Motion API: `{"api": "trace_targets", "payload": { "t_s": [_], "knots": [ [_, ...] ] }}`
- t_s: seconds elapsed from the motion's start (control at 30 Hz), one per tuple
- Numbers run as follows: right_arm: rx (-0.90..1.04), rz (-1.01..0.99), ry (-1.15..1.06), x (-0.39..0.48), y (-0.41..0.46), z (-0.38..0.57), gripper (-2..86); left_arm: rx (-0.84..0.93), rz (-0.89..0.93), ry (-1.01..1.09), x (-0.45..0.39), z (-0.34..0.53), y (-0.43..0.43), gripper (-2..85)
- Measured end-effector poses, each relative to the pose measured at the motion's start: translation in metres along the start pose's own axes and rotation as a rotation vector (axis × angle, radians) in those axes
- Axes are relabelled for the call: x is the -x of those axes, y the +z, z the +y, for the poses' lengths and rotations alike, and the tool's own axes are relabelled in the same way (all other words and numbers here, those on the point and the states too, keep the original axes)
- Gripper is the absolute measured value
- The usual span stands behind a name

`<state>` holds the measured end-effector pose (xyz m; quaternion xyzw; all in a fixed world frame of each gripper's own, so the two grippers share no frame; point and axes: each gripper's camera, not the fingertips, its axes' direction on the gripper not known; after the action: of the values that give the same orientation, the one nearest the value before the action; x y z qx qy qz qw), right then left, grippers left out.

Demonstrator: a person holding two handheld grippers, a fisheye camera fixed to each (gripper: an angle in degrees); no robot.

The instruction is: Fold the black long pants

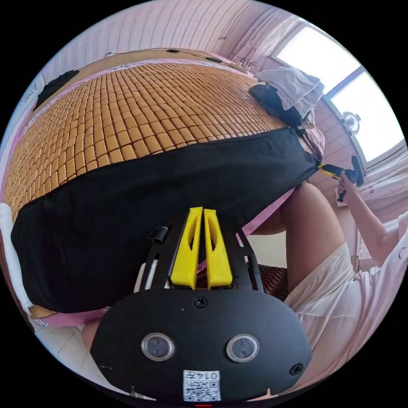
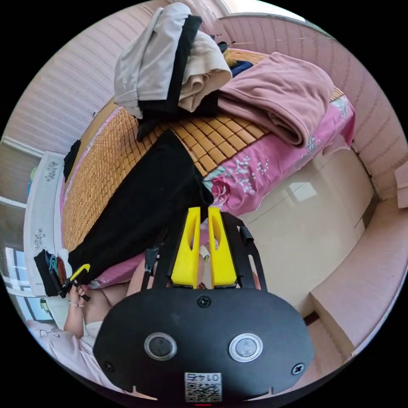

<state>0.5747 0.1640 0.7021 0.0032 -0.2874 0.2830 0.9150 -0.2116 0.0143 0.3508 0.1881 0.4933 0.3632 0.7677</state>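
1. The bed's bamboo mat (image 1: 127,110) stretches away beyond the jaws in both views; the black long pants (image 1: 140,212) lie across its near edge as one long dark band, spanning from one gripper to the other.
2. Judging by that taut, flat band, the step in hand looks like the spreading or first lengthwise fold: each end of the pants is held at the bed's edge, and no cross-fold is made yet.
3. The next move, as I judge it, calls for both grippers to travel together, keeping the cloth taut so it does not sag off the pink sheet (image 2: 263,165), then carrying one end over toward the other.
4. A pile of other clothes (image 2: 178,68) and a mauve blanket (image 2: 280,93) sit on the mat beyond the right gripper's jaws, just past the pants' end; a fold toward that side could snag them.
5. The left gripper (image 1: 202,210) has its yellow jaws pressed nearly together, tips buried in the black cloth directly ahead, so they appear to pinch the pants' edge.
6. The right gripper (image 2: 203,210) has its jaws standing slightly apart at the tips, which reach the pants' corner; whether both truly press the cloth I cannot tell.
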Motion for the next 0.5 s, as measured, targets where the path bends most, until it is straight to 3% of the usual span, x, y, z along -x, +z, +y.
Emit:
{"api": "trace_targets", "payload": {
  "t_s": [0.1,0.17,0.3,0.37,0.5],
  "knots": [
    [-0.066,0.24,-0.031,0.043,0.006,0.016,0.8,-0.05,-0.02,-0.005,0.004,0.015,-0.015,-1.0],
    [-0.101,0.324,-0.228,0.114,0.019,0.027,0.2,-0.079,-0.013,-0.002,0.004,0.029,-0.024,-1.0],
    [-0.024,0.166,-0.652,0.266,0.07,0.047,-0.2,-0.1,0.032,0.012,-0.006,0.046,-0.026,-1.0],
    [0.067,0.076,-0.966,0.38,0.115,0.078,-0.5,-0.091,0.046,0.051,-0.017,0.055,-0.021,-1.0],
    [0.094,0.067,-1.286,0.517,0.168,0.128,-0.9,0.001,-0.01,0.118,-0.025,0.066,-0.007,-1.0]
  ]
}}
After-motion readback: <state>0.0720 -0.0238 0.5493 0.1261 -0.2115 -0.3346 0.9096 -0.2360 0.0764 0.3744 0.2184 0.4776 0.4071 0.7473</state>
